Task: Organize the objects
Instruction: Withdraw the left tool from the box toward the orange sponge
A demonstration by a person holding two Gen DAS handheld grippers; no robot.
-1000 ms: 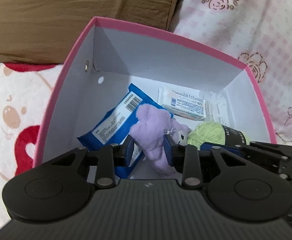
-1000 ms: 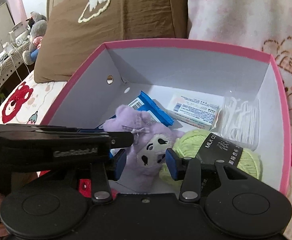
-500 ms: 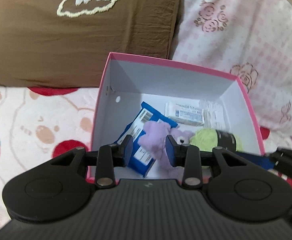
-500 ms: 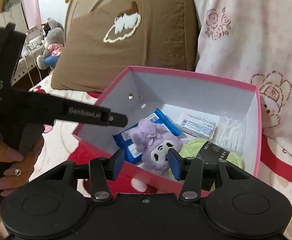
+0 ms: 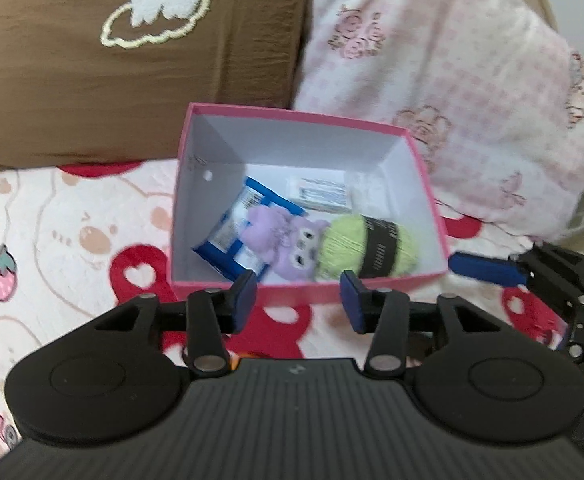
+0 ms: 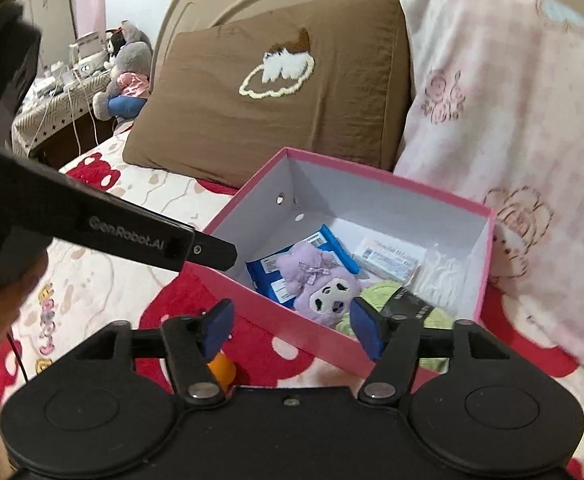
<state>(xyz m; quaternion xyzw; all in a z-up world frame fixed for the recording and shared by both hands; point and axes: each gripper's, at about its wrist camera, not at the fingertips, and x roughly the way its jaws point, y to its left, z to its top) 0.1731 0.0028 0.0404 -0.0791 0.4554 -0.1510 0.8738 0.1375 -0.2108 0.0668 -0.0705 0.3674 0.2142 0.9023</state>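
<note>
Box (image 5: 220, 284) on the bed already holds plush toy (image 5: 288, 240), yarn (image 5: 368, 248) and packets; both tongs (image 5: 298, 298) (image 6: 292, 326) are opening, empty; little visibly remains.

patterned bed (image 5: 72, 236), pink box (image 5: 312, 286), 2 pillows (image 6: 276, 120)

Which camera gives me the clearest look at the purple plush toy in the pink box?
The right wrist view: the purple plush toy is sharper there, showing its white face and bow. The left wrist view shows it smaller and motion-blurred, lying between the blue packet and green yarn.
</note>
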